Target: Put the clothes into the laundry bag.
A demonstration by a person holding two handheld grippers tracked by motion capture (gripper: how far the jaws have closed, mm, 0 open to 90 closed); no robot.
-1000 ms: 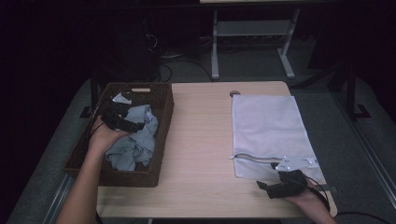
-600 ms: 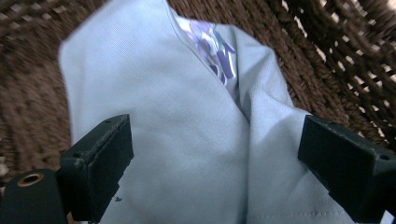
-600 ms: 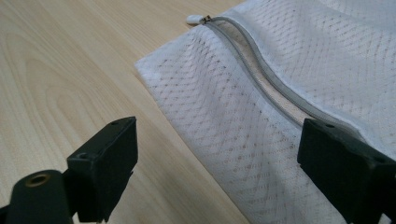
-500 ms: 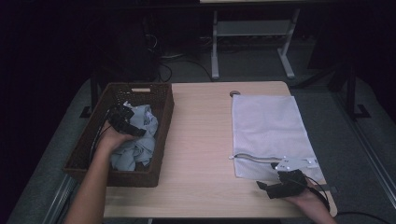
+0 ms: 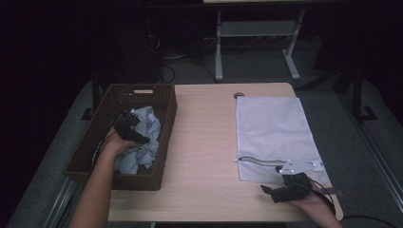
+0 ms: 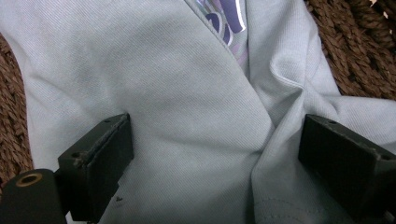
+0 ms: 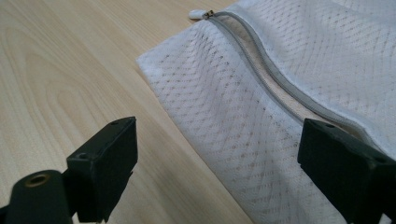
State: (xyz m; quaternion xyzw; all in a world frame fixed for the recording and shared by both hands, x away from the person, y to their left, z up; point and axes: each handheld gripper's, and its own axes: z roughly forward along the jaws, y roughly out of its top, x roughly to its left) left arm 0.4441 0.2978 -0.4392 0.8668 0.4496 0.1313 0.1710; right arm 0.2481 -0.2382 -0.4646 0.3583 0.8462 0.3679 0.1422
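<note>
Soft pale-blue garment (image 6: 187,116) in the basket (image 5: 95,142) looks light and floppy; left tool (image 5: 135,133), jaws wide, should pinch a raised fold.

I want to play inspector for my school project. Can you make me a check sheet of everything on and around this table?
Surface: pale wooden table, bare in the middle.
Job's things: light blue shirt crumpled in the brown woven basket at the left; white mesh bag lying flat at the right, its zip partly open.
Clutter: nothing seen.
Grippers: left gripper open, its fingers spread over the shirt; right gripper open, its fingers either side of the bag's near corner.
Cables: one trails from the left gripper; more lie on the floor behind.
Surroundings: dark room, grey floor, a metal stand behind the table.
</note>
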